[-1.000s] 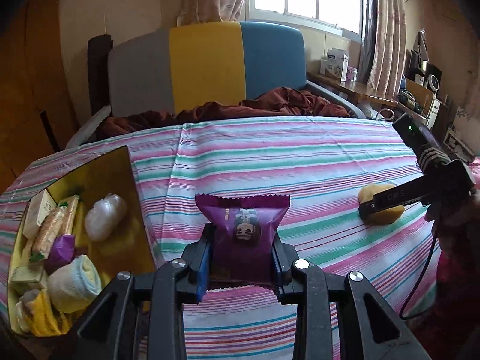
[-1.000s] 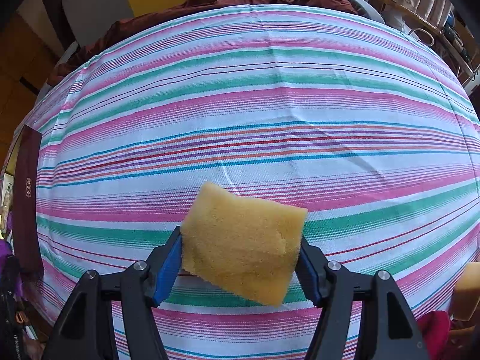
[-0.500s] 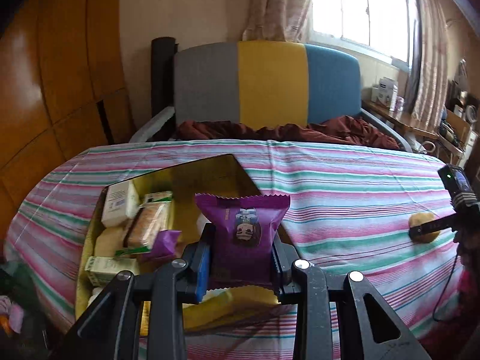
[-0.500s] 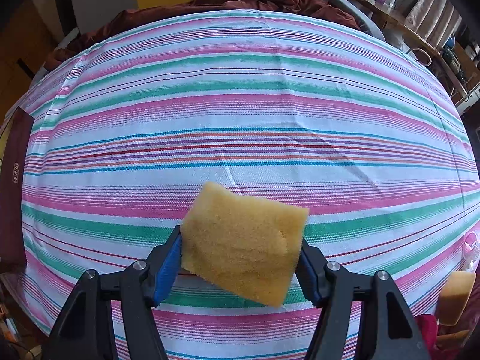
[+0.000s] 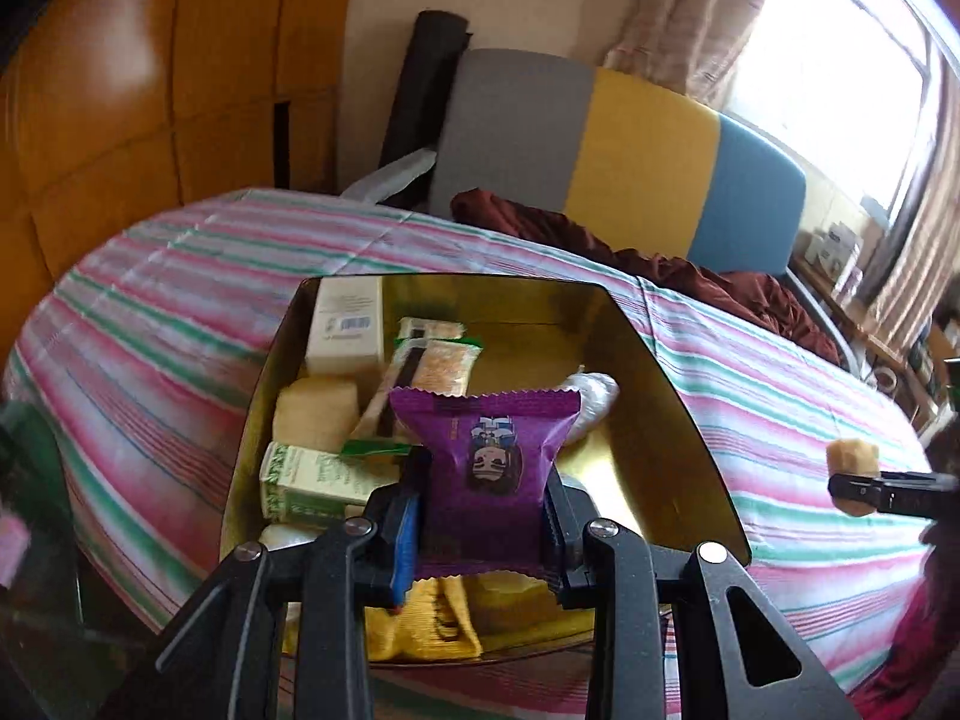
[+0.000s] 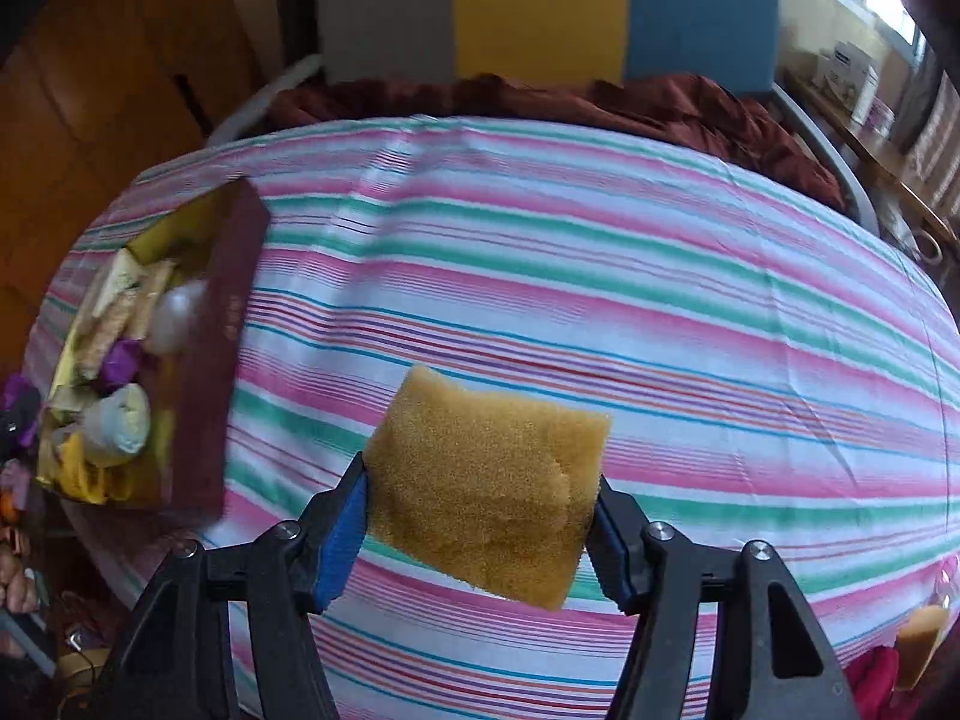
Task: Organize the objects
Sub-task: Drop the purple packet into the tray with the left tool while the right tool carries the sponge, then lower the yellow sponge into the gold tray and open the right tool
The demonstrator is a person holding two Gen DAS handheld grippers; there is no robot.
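Note:
My left gripper (image 5: pixel 483 525) is shut on a purple snack packet (image 5: pixel 483 468) and holds it above the open gold-lined box (image 5: pixel 654 396). The box holds small cartons, wrapped bars, a sponge piece and a yellow cloth. My right gripper (image 6: pixel 480 531) is shut on a yellow sponge (image 6: pixel 486 480), held above the striped tablecloth (image 6: pixel 660 300) to the right of the box (image 6: pixel 210 360). The right gripper and its sponge (image 5: pixel 852 474) also show at the right edge of the left wrist view.
A grey, yellow and blue sofa back (image 5: pixel 618 144) with a dark red blanket (image 5: pixel 660 270) stands behind the table. Wooden panelling (image 5: pixel 150 90) is on the left. Another sponge piece (image 6: pixel 921 642) shows at the lower right.
My left gripper has swung left with the purple packet, from over the cloth to over the box. My right gripper has turned left and the box has come into its view.

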